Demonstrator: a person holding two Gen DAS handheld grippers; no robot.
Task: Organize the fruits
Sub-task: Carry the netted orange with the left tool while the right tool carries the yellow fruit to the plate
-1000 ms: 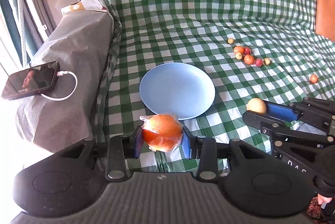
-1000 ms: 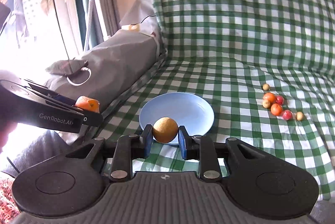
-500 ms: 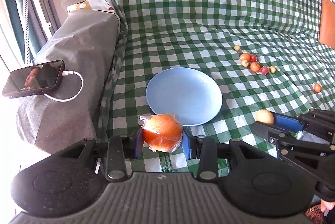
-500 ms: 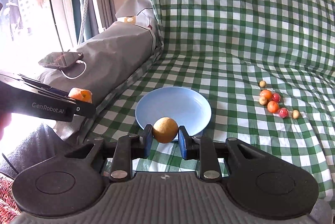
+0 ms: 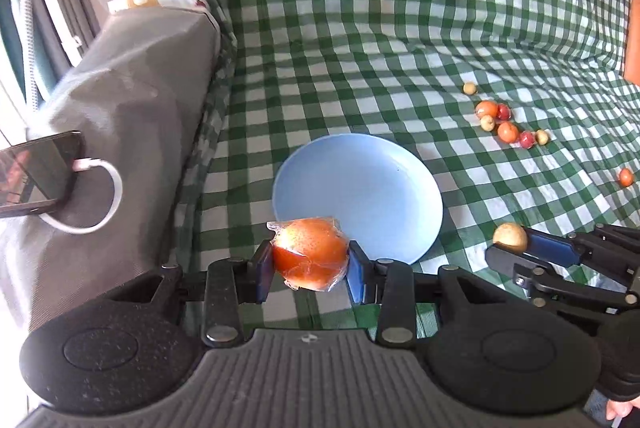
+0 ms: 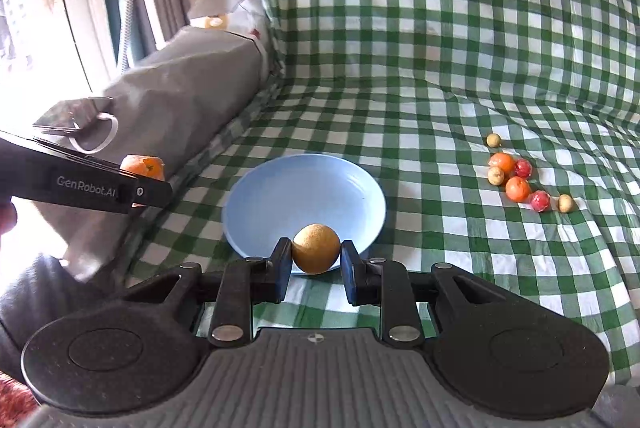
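My left gripper (image 5: 310, 270) is shut on a plastic-wrapped orange (image 5: 311, 252), held just before the near left rim of the empty blue plate (image 5: 360, 188). My right gripper (image 6: 316, 262) is shut on a small brown-yellow round fruit (image 6: 316, 248) at the plate's (image 6: 304, 196) near rim. Each gripper shows in the other's view: the right one (image 5: 516, 242) with its fruit (image 5: 509, 235), the left one (image 6: 132, 188) with its orange (image 6: 144, 164). A cluster of small orange, red and yellow fruits (image 5: 508, 124) (image 6: 518, 184) lies right of the plate.
A green checked cloth (image 5: 400, 28) covers the seat and backrest. A grey-covered armrest (image 5: 132, 80) at left carries a phone (image 5: 36, 172) on a white cable. One lone orange fruit (image 5: 626, 177) lies at far right. An orange cushion (image 5: 632, 36) is at the right edge.
Both grippers have shifted slightly relative to the plate and still hold their fruits. The plate now sits a little higher and more central in both views.
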